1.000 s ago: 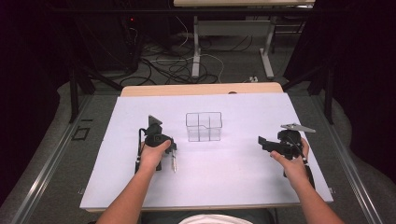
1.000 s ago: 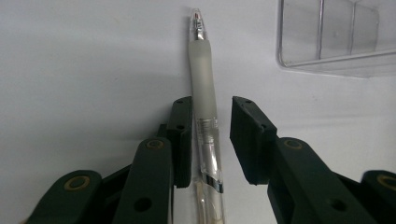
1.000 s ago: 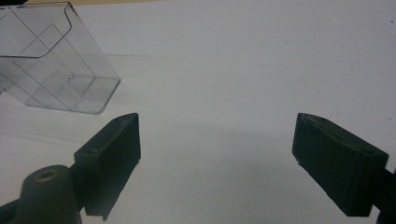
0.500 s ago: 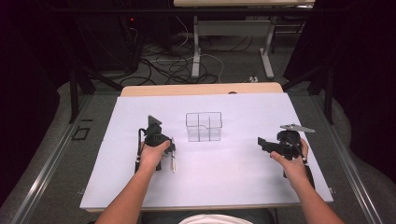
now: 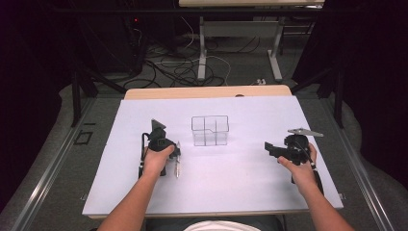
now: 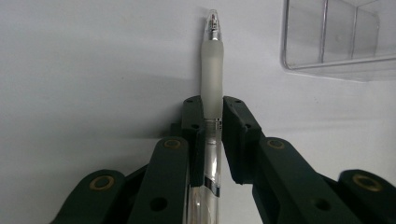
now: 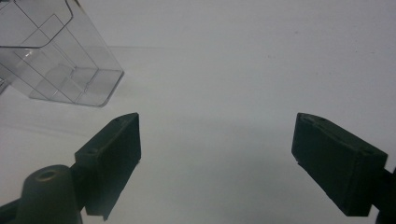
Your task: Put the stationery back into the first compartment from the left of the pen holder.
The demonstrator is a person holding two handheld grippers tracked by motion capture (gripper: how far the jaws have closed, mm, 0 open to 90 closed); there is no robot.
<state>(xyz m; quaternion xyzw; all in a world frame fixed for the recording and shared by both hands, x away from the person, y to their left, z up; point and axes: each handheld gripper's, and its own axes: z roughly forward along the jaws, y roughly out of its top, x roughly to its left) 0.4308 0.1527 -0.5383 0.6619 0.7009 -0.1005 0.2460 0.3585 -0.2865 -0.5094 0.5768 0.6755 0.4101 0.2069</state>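
Observation:
A clear pen (image 6: pixel 211 65) with a frosted grip lies lengthwise between the jaws of my left gripper (image 6: pixel 212 105), its tip pointing away. Both pads press its barrel, so the gripper is shut on it. From above, the pen (image 5: pixel 177 166) lies just right of the left hand, with the left gripper (image 5: pixel 172 150) over its far end. A clear plastic organiser (image 5: pixel 210 131) with inner dividers stands mid-table, up and to the right of the pen tip (image 6: pixel 336 37). My right gripper (image 5: pixel 268 147) rests at the right, open, jaws wide apart (image 7: pixel 217 135), pointing toward the organiser (image 7: pixel 60 60).
A white sheet (image 5: pixel 231 187) covers the table, and a strip of bare wood (image 5: pixel 207 92) shows along the far edge. Beyond it the floor holds cables and desk legs. The person's forearms come in from the bottom.

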